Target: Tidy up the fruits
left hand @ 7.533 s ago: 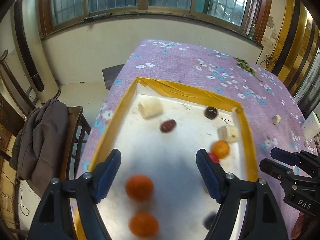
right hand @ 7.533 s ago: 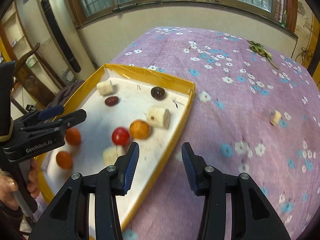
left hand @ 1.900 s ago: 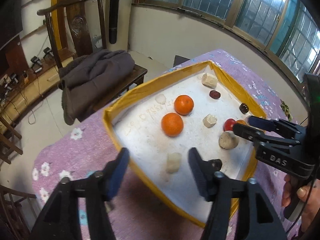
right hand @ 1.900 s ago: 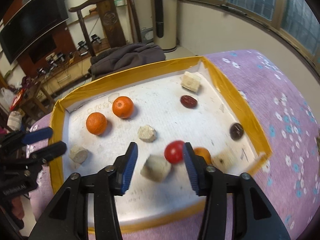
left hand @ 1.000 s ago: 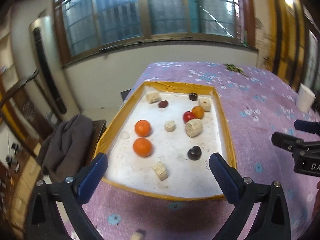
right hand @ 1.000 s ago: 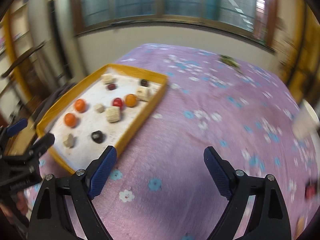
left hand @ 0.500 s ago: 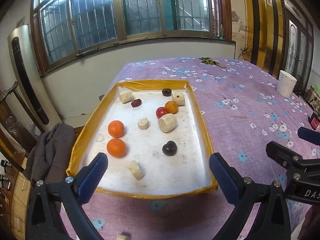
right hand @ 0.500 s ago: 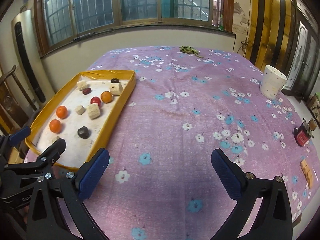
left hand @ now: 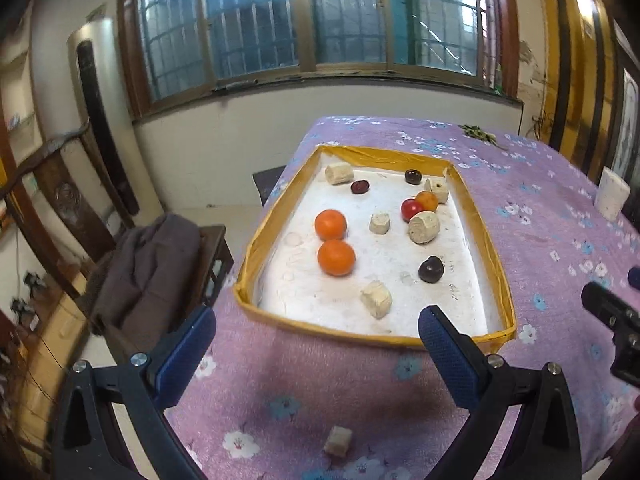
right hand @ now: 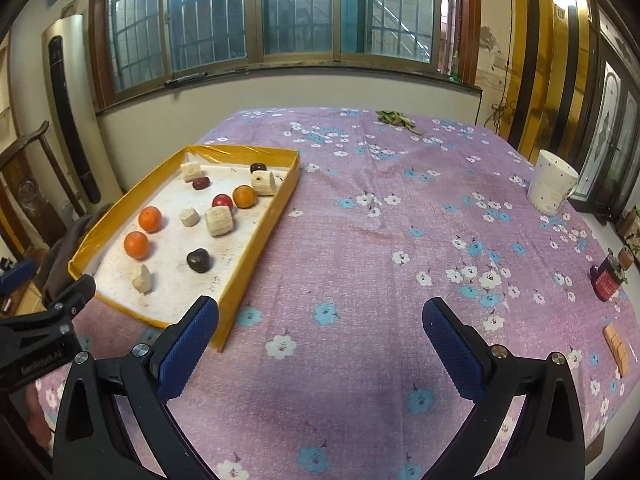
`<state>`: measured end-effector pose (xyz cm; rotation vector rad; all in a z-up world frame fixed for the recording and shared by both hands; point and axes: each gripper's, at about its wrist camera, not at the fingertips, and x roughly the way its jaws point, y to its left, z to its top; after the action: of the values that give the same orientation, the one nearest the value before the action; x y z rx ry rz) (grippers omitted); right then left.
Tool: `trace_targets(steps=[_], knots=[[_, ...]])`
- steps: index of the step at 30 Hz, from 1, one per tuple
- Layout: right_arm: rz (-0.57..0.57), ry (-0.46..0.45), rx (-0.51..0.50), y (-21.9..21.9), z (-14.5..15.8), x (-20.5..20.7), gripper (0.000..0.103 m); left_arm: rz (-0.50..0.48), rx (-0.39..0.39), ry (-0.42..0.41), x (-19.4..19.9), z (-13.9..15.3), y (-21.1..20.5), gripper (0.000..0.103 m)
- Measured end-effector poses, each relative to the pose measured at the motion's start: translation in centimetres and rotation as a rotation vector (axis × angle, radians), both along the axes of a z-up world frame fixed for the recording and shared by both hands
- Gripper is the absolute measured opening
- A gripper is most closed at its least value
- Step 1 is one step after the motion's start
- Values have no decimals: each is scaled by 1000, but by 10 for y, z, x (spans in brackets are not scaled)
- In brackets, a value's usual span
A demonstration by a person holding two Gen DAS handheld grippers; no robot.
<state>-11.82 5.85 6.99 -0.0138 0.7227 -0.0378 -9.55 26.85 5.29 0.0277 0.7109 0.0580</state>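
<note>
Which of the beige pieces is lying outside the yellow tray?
The small beige chunk on the purple cloth, between the left gripper fingers. The other beige pieces lie inside the yellow tray.

The counter [right hand: 360,240] wears a purple cloth sprinkled with white and blue flowers. The tray [left hand: 256,248] has a yellow-gold rim and a white floor. In it lie two bright orange fruits [left hand: 330,224] [left hand: 336,257], a smaller orange one [left hand: 426,201], a red one [left hand: 409,209], a dark red one [left hand: 359,187], two near-black ones [left hand: 431,269] [left hand: 413,176] and several pale cream chunks [left hand: 424,227]. The cup [right hand: 552,188] is white with tiny coloured specks. Both grippers [left hand: 316,340] [right hand: 320,336] are black with blue textured pads. A grey-brown garment [left hand: 148,268] drapes the dark wooden chair [left hand: 48,172].
</note>
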Motion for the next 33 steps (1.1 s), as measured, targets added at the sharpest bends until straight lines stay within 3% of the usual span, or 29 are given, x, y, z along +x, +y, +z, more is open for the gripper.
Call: trace_targets(steps=[4,11,19,33], knots=[[10,2,4,6,-3,-4,103,42,-84,13,-2,-8,12,102],[9,-56,-27,12,5,-17,103,14,-30,-20,-6,-3,-6,102],[-10,-28,-58,9,-1,-19,103,-45,-15,-45,-9,1,-20,102],[-51,27,-22,-4,-11,-14,103,-60,-97,-3,0,-6,-15,102]])
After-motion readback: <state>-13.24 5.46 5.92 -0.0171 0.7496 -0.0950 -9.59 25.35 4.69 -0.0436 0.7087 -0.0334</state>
